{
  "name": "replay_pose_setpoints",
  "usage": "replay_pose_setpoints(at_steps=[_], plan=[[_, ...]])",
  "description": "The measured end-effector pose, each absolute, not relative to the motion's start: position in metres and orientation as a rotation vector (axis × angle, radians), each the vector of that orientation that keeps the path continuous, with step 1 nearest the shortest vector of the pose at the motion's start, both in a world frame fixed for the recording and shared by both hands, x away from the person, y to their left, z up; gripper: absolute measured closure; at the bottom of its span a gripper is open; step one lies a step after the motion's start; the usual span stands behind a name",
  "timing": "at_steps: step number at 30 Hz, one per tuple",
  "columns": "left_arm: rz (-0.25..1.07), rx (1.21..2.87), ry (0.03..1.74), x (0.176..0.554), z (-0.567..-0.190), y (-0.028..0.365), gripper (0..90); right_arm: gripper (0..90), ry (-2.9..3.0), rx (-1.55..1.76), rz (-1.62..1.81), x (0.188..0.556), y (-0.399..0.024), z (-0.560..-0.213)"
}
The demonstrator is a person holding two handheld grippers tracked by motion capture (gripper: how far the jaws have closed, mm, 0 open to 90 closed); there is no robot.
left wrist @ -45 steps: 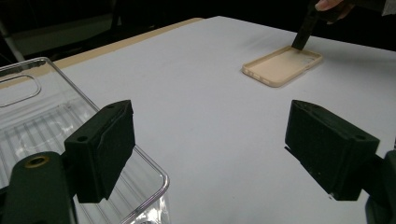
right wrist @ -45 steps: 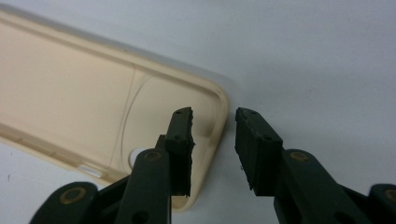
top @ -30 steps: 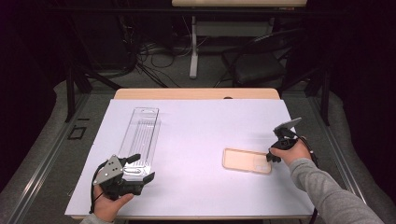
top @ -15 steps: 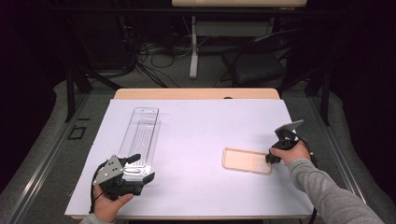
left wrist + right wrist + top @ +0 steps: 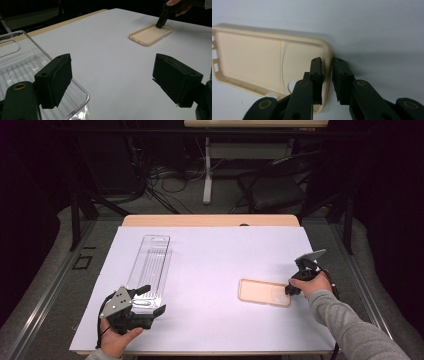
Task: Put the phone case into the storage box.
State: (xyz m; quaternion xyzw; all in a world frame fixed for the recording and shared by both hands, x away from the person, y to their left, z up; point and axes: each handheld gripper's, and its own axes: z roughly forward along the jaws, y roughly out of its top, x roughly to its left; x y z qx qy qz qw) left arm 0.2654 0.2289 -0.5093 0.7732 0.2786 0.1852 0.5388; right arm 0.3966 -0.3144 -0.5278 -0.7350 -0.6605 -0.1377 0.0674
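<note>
Two grippers: right gripper (image 5: 327, 67) fingers closing astride phone case (image 5: 262, 57) rim, left gripper (image 5: 112, 82) released beside clear tray (image 5: 22, 65)

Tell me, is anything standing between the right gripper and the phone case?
Nothing visible does. The right gripper is already at the phone case: one jaw is inside the case and the other outside its end wall. The jaws have just been closing on that wall.
</note>
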Motion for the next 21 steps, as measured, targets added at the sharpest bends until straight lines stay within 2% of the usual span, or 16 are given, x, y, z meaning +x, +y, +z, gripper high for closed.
replay_pose_setpoints(at_steps=[21], plan=[[0.441,1.842,0.660,0.2654,-0.5094,0.2291,16.0,81.9,-1.953,-2.249,-0.419,0.3957,-0.3156,-0.5288]])
